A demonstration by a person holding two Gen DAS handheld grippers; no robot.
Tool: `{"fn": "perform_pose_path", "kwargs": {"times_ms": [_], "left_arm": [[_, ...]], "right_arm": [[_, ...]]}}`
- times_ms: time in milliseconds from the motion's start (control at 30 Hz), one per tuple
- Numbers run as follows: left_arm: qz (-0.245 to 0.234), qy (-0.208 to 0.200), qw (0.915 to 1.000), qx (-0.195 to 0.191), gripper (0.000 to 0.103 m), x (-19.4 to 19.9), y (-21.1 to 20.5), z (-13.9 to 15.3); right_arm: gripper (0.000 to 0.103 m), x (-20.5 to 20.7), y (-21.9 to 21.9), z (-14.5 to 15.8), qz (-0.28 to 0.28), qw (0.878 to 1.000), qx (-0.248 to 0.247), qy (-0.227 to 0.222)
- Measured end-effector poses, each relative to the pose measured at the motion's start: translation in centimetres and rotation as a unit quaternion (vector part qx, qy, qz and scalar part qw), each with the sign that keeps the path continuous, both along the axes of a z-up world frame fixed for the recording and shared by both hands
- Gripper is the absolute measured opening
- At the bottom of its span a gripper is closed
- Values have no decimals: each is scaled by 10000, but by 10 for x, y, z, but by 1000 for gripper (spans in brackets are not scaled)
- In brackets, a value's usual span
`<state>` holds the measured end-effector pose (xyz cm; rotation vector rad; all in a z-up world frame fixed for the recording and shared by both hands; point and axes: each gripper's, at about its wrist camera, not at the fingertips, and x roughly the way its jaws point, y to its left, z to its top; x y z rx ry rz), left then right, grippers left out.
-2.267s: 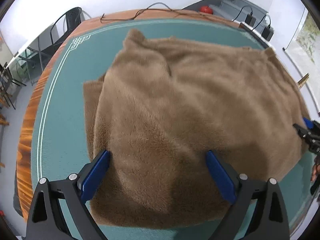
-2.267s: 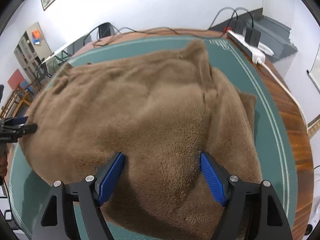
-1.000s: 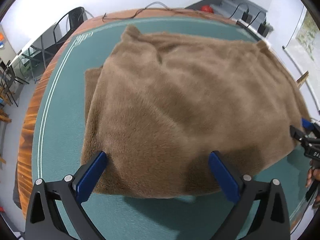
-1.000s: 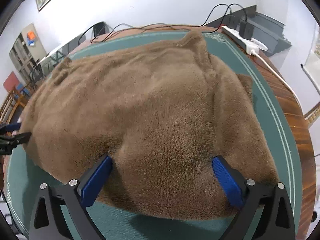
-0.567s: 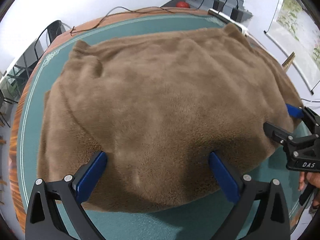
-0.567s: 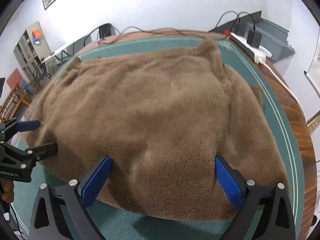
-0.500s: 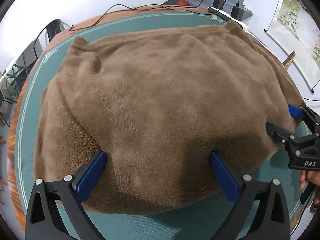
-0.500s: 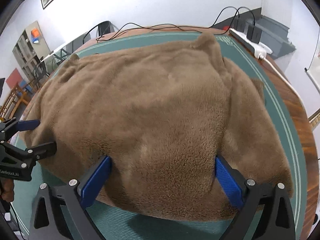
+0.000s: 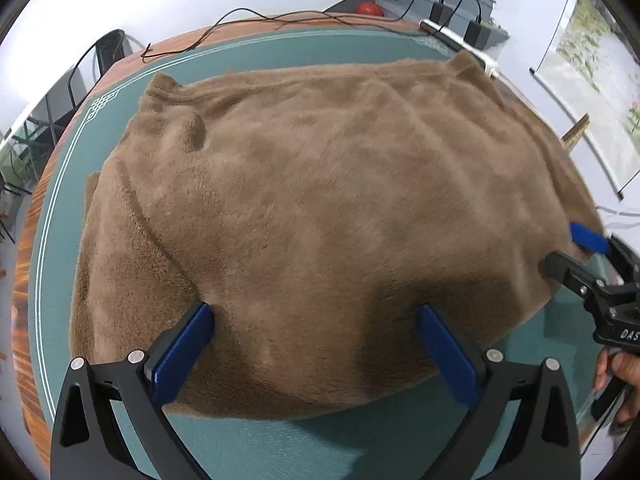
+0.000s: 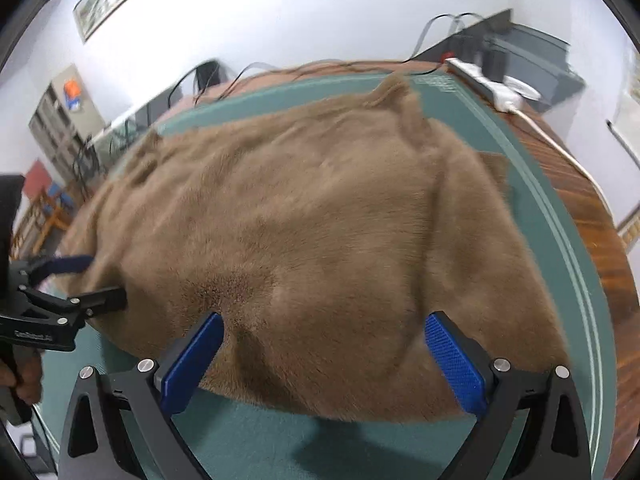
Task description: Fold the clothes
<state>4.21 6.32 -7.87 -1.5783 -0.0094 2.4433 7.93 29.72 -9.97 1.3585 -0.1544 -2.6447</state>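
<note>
A brown fleece garment (image 9: 320,180) lies spread flat on the green mat (image 9: 280,444), and it also fills the right wrist view (image 10: 300,220). My left gripper (image 9: 316,322) is open, its blue pads straddling the garment's near hem. My right gripper (image 10: 324,334) is open too, straddling the same hem further right. Each appears in the other's view: the right gripper (image 9: 568,250) at the garment's right edge and the left gripper (image 10: 100,282) at its left edge, both with jaws apart around the fabric edge.
The mat covers a round wooden table (image 10: 580,200). A white power strip (image 10: 496,88) and black cables (image 9: 240,16) lie along the far rim. A person's hand (image 9: 616,376) holds the right gripper's handle. Chairs and shelves stand beyond the table.
Over the last second both grippers have swung inward toward each other and closed in on the garment's near hem, so each now appears larger in the other's view. Both stay open.
</note>
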Motion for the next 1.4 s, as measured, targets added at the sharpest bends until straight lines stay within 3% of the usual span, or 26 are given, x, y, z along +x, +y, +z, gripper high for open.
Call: {"fn": "perform_pose_path", "kwargs": {"times_ms": [200, 467, 800, 1100, 1400], "left_arm": [[24, 89, 10000, -24, 102, 3, 22, 17], [-109, 151, 9997, -128, 102, -1, 43, 26], [-181, 141, 9995, -238, 102, -2, 53, 25], [-99, -37, 9996, -279, 102, -6, 49, 13], [-191, -177, 9991, -332, 102, -9, 53, 2]], "right_arm": [[102, 26, 41, 8, -608, 9976, -334, -7], [102, 47, 79, -4, -1270, 9897, -618, -246], [102, 35, 84, -21, -1357, 9846, -1034, -379], [102, 25, 77, -26, -1301, 9859, -996, -338], [102, 21, 89, -29, -1426, 9671, -2100, -145]]}}
